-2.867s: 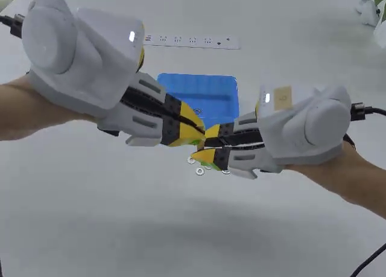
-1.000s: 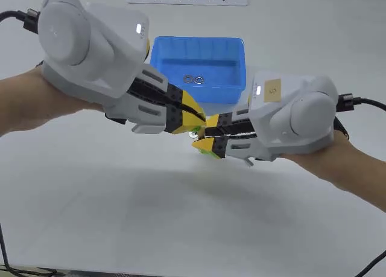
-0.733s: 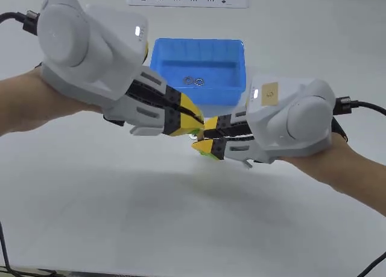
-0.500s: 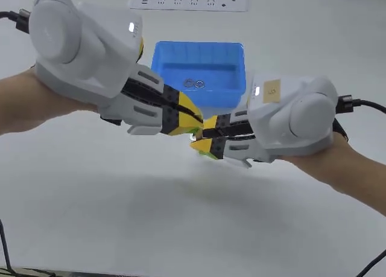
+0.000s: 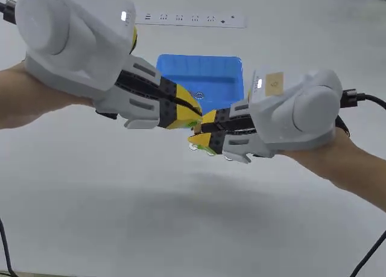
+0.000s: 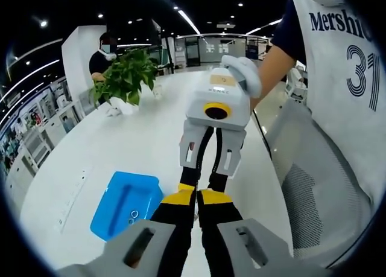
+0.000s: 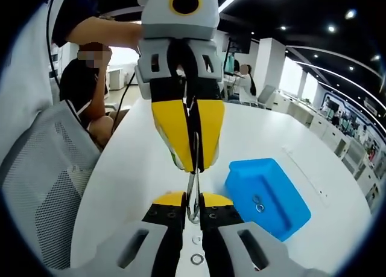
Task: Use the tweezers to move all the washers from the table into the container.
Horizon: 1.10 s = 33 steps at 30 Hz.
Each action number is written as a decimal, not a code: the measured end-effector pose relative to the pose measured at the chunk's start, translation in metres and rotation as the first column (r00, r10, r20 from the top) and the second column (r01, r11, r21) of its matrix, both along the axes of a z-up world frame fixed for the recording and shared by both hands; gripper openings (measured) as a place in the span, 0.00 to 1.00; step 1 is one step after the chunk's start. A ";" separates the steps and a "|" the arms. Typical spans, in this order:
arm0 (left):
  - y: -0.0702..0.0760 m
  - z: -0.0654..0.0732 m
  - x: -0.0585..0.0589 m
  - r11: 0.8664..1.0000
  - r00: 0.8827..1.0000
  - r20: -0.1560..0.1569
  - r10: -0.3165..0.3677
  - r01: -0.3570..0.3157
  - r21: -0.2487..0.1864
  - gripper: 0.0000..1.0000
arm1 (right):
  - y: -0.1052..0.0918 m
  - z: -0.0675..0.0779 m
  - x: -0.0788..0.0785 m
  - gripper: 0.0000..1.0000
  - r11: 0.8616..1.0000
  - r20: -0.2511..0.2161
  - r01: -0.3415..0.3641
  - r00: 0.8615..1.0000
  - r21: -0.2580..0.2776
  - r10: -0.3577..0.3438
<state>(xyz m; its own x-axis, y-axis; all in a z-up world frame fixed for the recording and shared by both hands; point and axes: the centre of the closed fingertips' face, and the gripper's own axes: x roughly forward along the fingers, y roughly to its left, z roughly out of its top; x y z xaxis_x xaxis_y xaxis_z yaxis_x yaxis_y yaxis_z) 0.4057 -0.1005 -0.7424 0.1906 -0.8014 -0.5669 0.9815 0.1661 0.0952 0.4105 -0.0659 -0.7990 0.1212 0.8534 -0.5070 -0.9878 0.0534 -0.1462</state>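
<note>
**Tweezers clamped between both grippers, loose washers beneath**

The left gripper [image 5: 196,113] and the right gripper [image 5: 197,142] meet tip to tip over the white table [image 5: 120,216], just in front of the blue container [image 5: 208,61]. In the head view the left gripper sits a little higher, and the right one is lower and nearer the tabletop.

In the right gripper view the tweezers [image 7: 193,183] show as a thin silver strip running straight from one pair of yellow tips to the other. The far end is pinched in the left gripper's jaws. The near, rounded end is squeezed between the right gripper's own jaws. Both pairs of jaws are closed on the tweezers, with only the metal between them.

2 loose washers [image 7: 197,259] lie flat on the table directly under the right gripper's jaws, below the tweezers and not touching them. In the head view, washer edges peep out beneath that gripper.

2 more washers [image 7: 258,203] lie side by side on the container's floor. A white power strip [image 5: 187,19] lies beyond the container, well apart from it.
</note>
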 end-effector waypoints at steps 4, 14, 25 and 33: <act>-0.001 0.007 0.002 1.000 1.000 0.013 -0.010 0.010 0.003 0.06 | 0.000 0.007 0.003 0.10 1.000 0.013 0.000 1.000 0.003 -0.001; -0.004 0.031 0.026 0.999 0.997 0.073 -0.012 0.015 -0.036 0.06 | 0.001 0.033 0.031 0.10 1.000 0.073 0.007 0.997 0.018 -0.009; 0.002 0.038 0.074 0.999 0.994 0.112 -0.013 0.017 -0.038 0.06 | 0.006 0.041 0.076 0.10 0.999 0.107 0.043 0.993 0.032 -0.046; 0.006 0.027 0.096 0.999 0.993 0.121 0.002 0.003 -0.043 0.07 | 0.009 0.030 0.099 0.10 0.998 0.103 0.058 0.993 0.026 -0.060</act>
<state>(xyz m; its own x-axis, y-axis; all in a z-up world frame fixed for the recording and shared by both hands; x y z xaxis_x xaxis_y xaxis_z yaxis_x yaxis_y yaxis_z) 0.5014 -0.0942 -0.7153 0.2557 -0.8244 -0.5049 0.9632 0.1723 0.2065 0.5090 -0.0569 -0.7687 0.2227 0.8545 -0.4693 -0.9623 0.1157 -0.2461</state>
